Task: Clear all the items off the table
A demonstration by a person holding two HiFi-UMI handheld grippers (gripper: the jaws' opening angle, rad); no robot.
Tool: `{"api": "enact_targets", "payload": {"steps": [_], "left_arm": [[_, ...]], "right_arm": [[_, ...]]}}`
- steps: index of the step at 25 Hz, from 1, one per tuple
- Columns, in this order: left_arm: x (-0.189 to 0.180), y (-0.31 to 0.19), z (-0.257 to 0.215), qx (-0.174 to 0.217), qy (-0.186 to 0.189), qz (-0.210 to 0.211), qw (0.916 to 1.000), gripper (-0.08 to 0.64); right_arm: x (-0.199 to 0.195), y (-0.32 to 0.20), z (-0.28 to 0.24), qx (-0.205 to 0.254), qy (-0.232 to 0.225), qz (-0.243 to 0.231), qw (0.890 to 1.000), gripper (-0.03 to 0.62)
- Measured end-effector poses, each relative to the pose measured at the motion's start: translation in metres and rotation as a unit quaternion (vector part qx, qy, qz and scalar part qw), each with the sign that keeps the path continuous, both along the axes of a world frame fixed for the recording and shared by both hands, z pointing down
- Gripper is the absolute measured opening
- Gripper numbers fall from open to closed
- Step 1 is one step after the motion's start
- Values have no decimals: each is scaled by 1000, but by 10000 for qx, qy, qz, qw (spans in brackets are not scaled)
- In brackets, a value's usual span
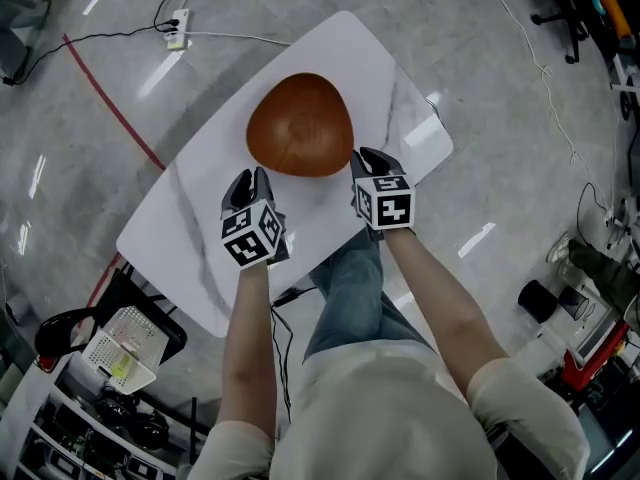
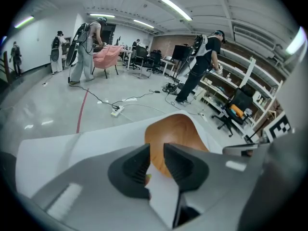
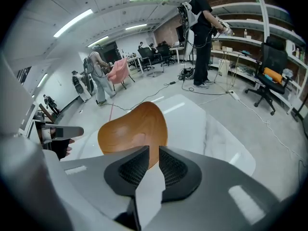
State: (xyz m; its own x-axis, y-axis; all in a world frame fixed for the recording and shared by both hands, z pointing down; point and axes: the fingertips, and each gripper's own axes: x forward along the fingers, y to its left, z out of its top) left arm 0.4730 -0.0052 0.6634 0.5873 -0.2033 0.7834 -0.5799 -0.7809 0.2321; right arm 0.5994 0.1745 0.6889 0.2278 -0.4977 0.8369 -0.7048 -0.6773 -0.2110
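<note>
Bowl (image 1: 300, 125): warm orange-brown, fine wood grain.
Table (image 1: 190, 238): white, faint grey marble veins.
Left gripper (image 2: 156, 148): grey body, black ribbed pads, black-and-white square markers.
Right gripper (image 3: 154, 150): same grey, black pads, black-and-white markers.
Floor (image 1: 480, 98): glossy grey, with a red line (image 1: 110, 103).

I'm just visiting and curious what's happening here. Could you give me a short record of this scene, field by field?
Surface: white table
On it: one brown wooden bowl, empty
Left gripper: jaws apart, nothing between them, just short of the bowl's near rim
Right gripper: jaws narrowly apart, nothing between them, at the bowl's right rim
Contact with bowl: cannot tell
</note>
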Motion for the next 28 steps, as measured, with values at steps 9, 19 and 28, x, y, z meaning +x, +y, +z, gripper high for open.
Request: {"api": "enact_targets", "payload": {"steps": [9,19,28], "left_arm": [[22,-9,37,-241,35,-62,9997,209],[36,-22,72,-282,-46,-171,9994,262],[47,-25,92,-380,-16,-314,9988,252]], "right_arm": [[3,-4,37,-60,-315,134,9994,97],[10,-13,63,-29,-458,174,9988,104],[13,-20,76,63,-563,226,9981,104]]}}
